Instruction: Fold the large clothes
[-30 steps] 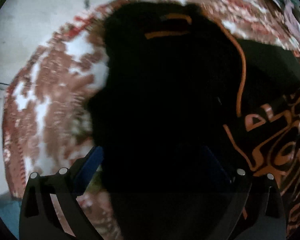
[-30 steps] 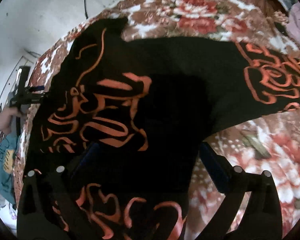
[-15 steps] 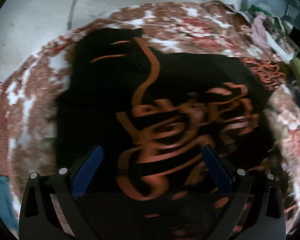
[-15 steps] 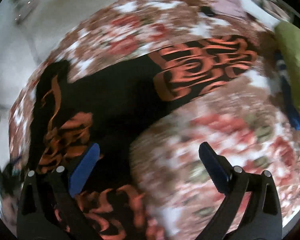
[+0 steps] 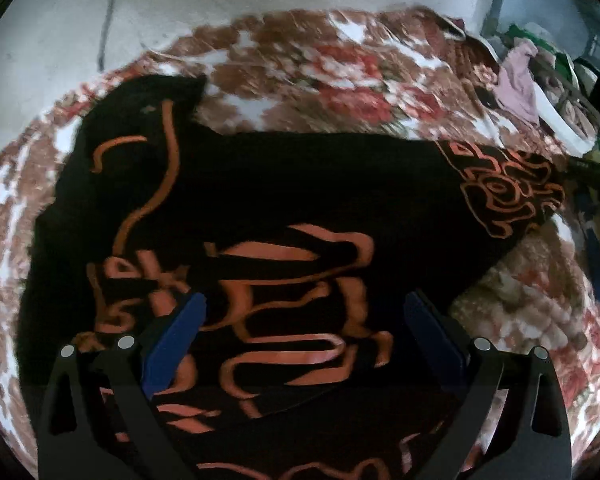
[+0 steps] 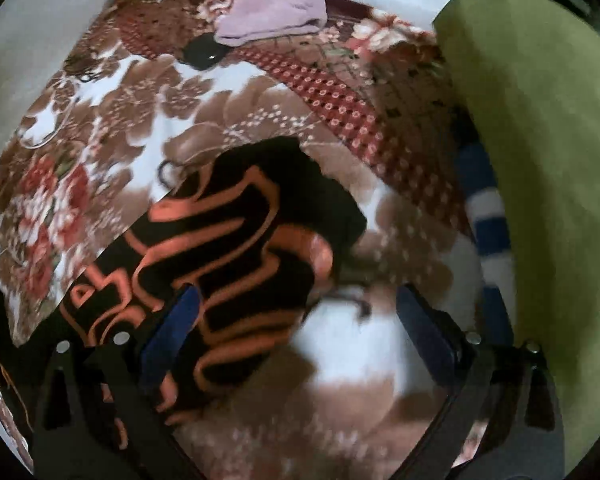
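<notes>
A large black garment with orange line patterns [image 5: 284, 200] lies spread on a floral blanket [image 5: 332, 80]. My left gripper [image 5: 304, 332] is open and empty above the garment's near patterned part. In the right wrist view one patterned end of the garment [image 6: 240, 256] lies on the blanket [image 6: 148, 120]. My right gripper [image 6: 296, 336] is open and empty over that end's edge, its left finger [image 6: 168, 332] above the cloth and its right finger over bare blanket.
A pink cloth [image 6: 276, 4] and a small black object [image 6: 202, 54] lie at the blanket's far edge. A green cushion [image 6: 540, 160] and a blue-and-white striped cloth [image 6: 486, 216] are at the right. A grey wall [image 5: 180, 0] is behind the bed.
Both grippers have let go of the garment and pulled back. The left view swung right over the spread garment. The right gripper swung right toward the garment's patterned end.
</notes>
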